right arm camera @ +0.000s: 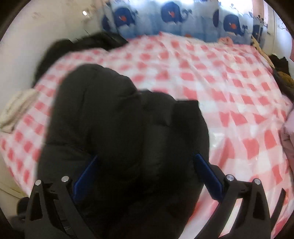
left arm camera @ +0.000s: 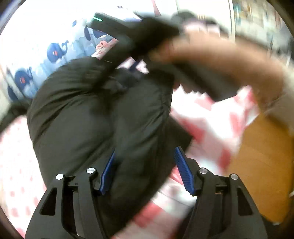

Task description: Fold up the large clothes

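Left gripper point(left arm camera: 145, 161) points down at the black puffer jacket point(left arm camera: 95, 110), blue pads spread apart; jacket bulk sits between them, left pad half buried in fabric, right pad clear with checkered cloth behind it, so no squeeze on the fabric. Right gripper point(right arm camera: 147, 171) likewise has its jaws wide, blue pads on either side of a thick jacket bulge; whether the pads press on it or just straddle it I cannot tell, both views motion-blurred. Jacket lies bunched on the red-and-white checkered bed cover point(right arm camera: 229, 88), nearer the left side of the bed in the right wrist view, puffy quilted sections folded over each other. In the left wrist view the person's forearm point(left arm camera: 229, 60) crosses the upper right, holding the right gripper above the jacket's far end. Whale-print fabric point(right arm camera: 172, 12) runs along the bed's far edge. Orange-brown floor point(left arm camera: 261, 165) shows beside the bed.
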Demonstrator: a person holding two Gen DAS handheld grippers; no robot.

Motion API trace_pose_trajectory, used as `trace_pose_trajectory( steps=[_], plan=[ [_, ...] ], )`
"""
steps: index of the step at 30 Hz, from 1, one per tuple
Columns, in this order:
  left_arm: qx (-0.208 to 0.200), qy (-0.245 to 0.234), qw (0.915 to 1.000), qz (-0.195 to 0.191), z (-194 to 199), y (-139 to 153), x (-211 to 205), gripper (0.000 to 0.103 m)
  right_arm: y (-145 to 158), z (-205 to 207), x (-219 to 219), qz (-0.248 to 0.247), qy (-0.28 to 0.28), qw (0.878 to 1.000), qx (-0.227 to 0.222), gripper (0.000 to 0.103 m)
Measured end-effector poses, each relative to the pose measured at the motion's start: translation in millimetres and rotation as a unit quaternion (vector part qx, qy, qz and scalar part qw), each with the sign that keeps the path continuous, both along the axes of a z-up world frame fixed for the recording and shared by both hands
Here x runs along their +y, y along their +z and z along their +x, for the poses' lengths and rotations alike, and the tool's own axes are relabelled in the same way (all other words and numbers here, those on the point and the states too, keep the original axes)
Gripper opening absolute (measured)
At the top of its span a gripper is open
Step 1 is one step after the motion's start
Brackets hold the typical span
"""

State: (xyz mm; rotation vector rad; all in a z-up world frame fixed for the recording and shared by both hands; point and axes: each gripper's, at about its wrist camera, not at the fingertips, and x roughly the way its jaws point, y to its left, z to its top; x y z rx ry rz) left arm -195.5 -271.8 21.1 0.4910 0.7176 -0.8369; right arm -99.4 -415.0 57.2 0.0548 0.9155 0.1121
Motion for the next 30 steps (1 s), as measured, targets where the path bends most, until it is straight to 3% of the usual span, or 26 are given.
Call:
trace_pose_trajectory(
  steps=[2, 5, 8, 9, 11, 14, 15, 18, 21, 23, 27, 30],
  plan=[
    [0.045, 0.016, 0.9965, -0.069, 3.4, 15.6, 39.0, 0.06, -12.1, 1.2, -15.5, -0.004, -0.02, 1.0, 0.012, 0.097],
    [0.094, 0.109, 0.9747, -0.171, 35.0, 29.1, 101.5, 0.075, -22.6, 5.8, -28.3, -0.02, -0.035, 0.999, 0.03, 0.097],
    [0.193, 0.222, 0.9176, -0.267, 84.7, 9.8, 151.1, 0.076, -35.1, 11.5, -41.2, -0.006, -0.05, 0.998, 0.049, 0.097],
    [0.23, 0.241, 0.8948, -0.297, 105.8, -5.4, 168.7, 0.077, -38.6, 10.2, -45.2, 0.005, -0.058, 0.997, 0.052, 0.097],
    [0.285, 0.265, 0.8646, -0.318, 139.0, -36.0, 178.2, 0.077, -51.5, 6.0, -53.2, 0.036, -0.072, 0.995, 0.058, 0.097],
    [0.358, 0.262, 0.8326, -0.331, 163.5, -83.5, 155.8, 0.08, -71.1, -4.5, -53.8, 0.069, -0.087, 0.992, 0.056, 0.097],
    [0.362, 0.257, 0.8324, -0.331, 167.5, -89.6, 139.3, 0.087, -74.6, -6.8, -51.5, 0.072, -0.091, 0.992, 0.052, 0.097],
    [0.318, 0.242, 0.8638, -0.307, 153.6, -80.1, 115.7, 0.087, -82.0, -9.4, -38.0, 0.088, -0.097, 0.991, 0.037, 0.097],
    [0.275, 0.221, 0.8822, -0.312, 143.8, -50.1, 129.2, 0.075, -80.2, -4.4, -12.2, 0.111, -0.086, 0.99, 0.012, 0.097],
    [0.231, 0.227, 0.8973, -0.3, 141.8, -21.3, 161.6, 0.075, -74.5, 5.8, 14.2, 0.132, -0.07, 0.989, 0.005, 0.097],
    [0.169, 0.266, 0.9091, -0.273, 137.0, 18.7, 237.8, 0.075, -71.1, 34.6, 92.1, 0.19, 0.0, 0.982, 0.009, 0.097],
    [0.173, 0.305, 0.9154, -0.198, 139.6, 13.6, 289.1, 0.075, -87.9, 55.1, 143.7, 0.252, 0.047, 0.965, 0.051, 0.098]
  ],
)
